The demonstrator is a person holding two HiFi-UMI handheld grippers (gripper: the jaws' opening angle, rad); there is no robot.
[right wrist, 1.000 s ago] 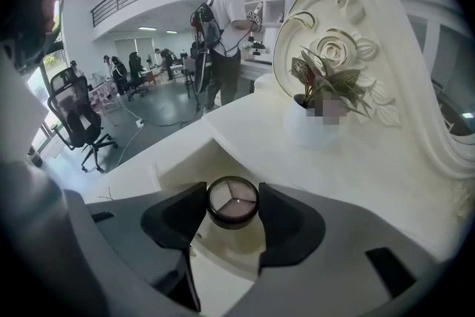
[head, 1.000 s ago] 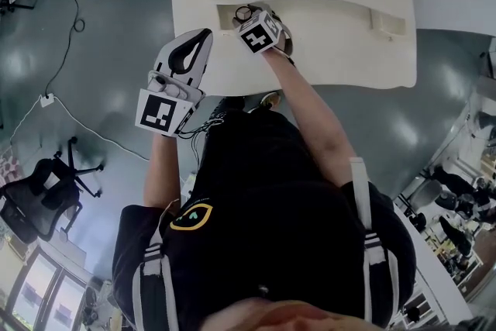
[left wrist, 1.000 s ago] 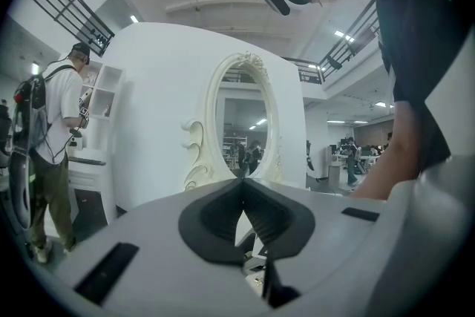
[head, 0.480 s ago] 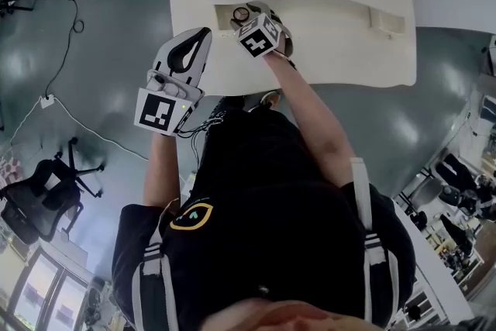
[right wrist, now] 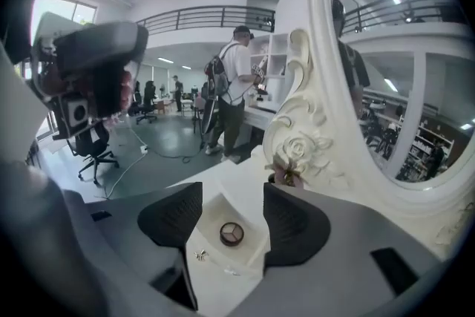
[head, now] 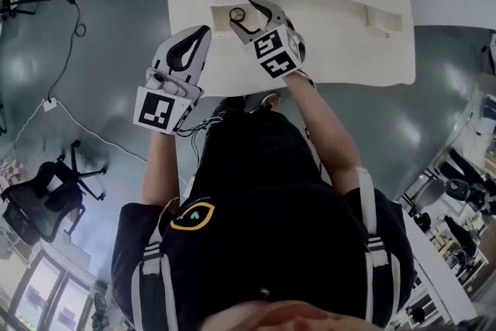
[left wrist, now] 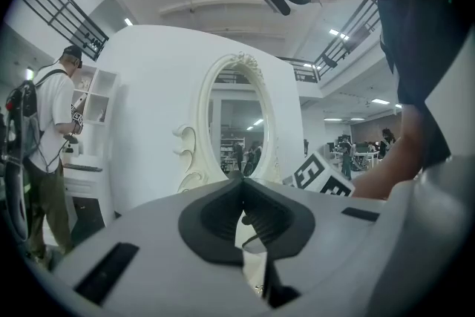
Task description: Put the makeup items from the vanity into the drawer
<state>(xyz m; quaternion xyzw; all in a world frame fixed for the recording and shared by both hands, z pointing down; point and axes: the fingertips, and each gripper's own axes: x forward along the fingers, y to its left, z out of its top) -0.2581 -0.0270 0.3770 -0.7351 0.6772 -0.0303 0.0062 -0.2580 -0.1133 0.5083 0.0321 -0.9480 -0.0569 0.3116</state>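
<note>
A round brown compact (head: pixel 237 14) lies in the open white drawer (head: pixel 220 12) at the vanity's left end. My right gripper (head: pixel 249 12) hangs above it, tilted down, open, with nothing held; its jaws have just been opening. Between its pads, the right gripper view looks down on the compact (right wrist: pixel 231 234) and a small metal piece (right wrist: pixel 200 255) on the drawer floor (right wrist: pixel 215 213). My left gripper (head: pixel 203 32) is shut and empty, held level off the vanity's left front corner. Its pads (left wrist: pixel 223 213) meet in the left gripper view.
The white vanity top (head: pixel 333 50) has a carved mirror frame (right wrist: pixel 297 145) at the back and a second recess (head: pixel 387 19) to the right. A person with a backpack (right wrist: pixel 231 85) stands beyond. An office chair (head: pixel 39 198) and a cable (head: pixel 77 128) are on the floor.
My right gripper has lifted up and back from the drawer with its jaws wider, leaving the compact lying there. The left gripper has stayed put.
</note>
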